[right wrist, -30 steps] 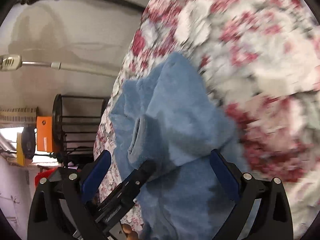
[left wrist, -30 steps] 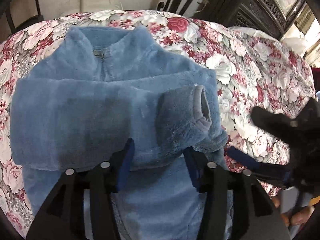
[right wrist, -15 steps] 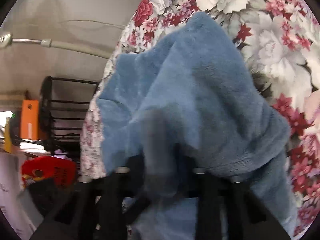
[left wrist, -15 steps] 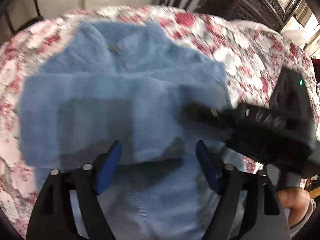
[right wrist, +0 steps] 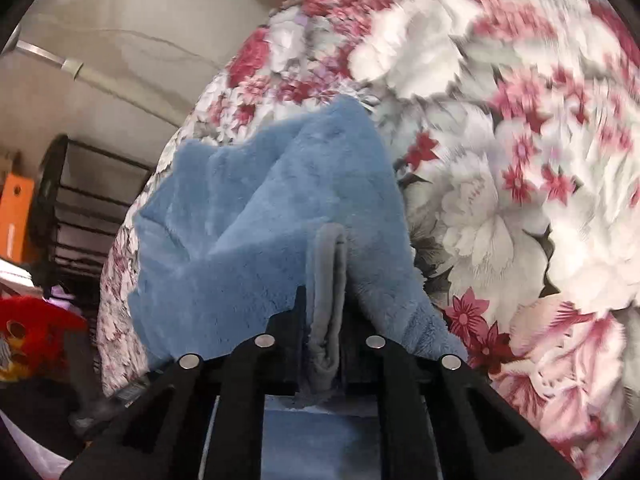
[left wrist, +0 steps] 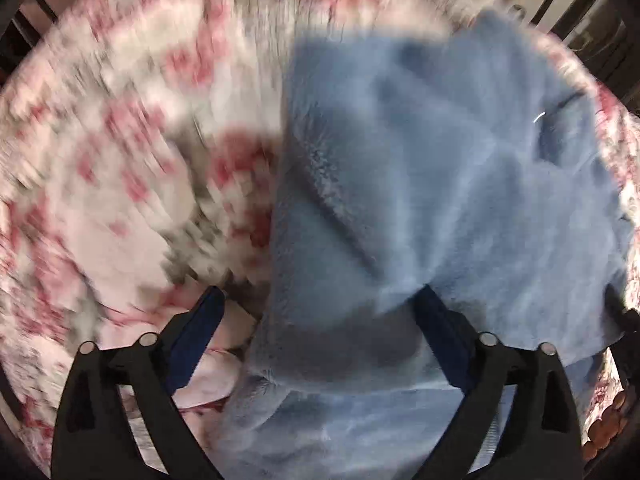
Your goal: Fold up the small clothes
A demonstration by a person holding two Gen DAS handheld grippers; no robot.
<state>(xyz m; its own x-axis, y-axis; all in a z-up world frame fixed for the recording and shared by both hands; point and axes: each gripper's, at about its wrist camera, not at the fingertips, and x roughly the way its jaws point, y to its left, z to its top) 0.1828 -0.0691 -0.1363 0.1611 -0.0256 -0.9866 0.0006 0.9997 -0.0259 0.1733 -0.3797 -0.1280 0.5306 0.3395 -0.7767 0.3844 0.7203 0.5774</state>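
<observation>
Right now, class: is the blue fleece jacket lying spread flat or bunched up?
Bunched up. The blue fleece jacket rises in rumpled folds off the floral cover, its grey cuff pinched in the right gripper.

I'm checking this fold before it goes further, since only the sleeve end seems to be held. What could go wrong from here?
1. The right gripper pinches only the grey cuff; the thick blue fleece jacket may slip free or stretch.
2. The left gripper is opening, its fingers astride the jacket's edge, so it may catch several layers or snag them.
3. The jacket is already bunched on the floral cloth, so pulling could undo the fold.
</observation>
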